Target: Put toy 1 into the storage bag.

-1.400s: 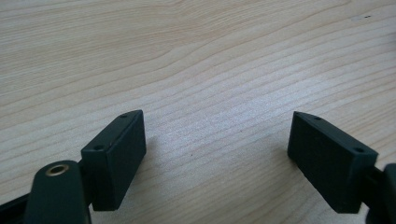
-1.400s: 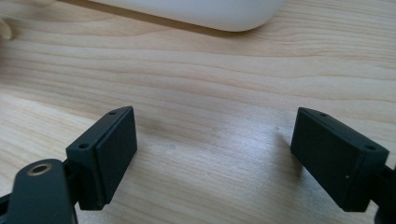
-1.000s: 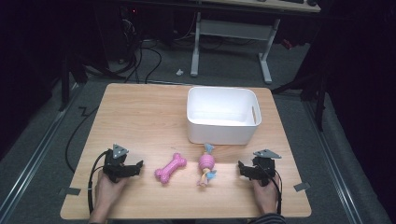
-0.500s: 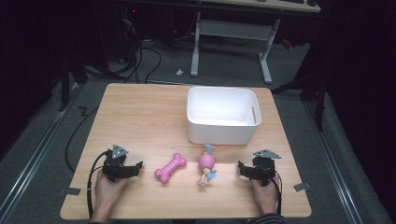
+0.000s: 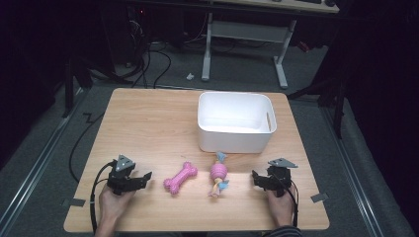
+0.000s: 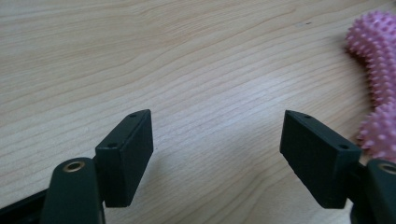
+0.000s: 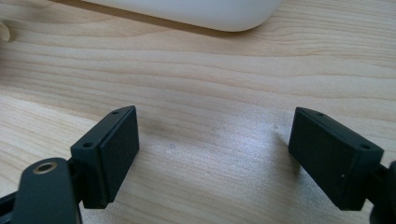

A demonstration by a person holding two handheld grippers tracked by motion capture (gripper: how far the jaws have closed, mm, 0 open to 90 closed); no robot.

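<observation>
Spiky pink rubber bone beside knotted rope ball toy

Lab, dark rm, floor cables, desk frame

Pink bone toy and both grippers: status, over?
Left gripper open, jaws just closing a little, nothing between. Right gripper open, empty. Pink bone toy flat on table, untouched. Nothing in the way.

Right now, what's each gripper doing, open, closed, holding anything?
Left gripper: open, jaws have just been closing, nothing between them.
Right gripper: open, nothing between its jaws.
</observation>
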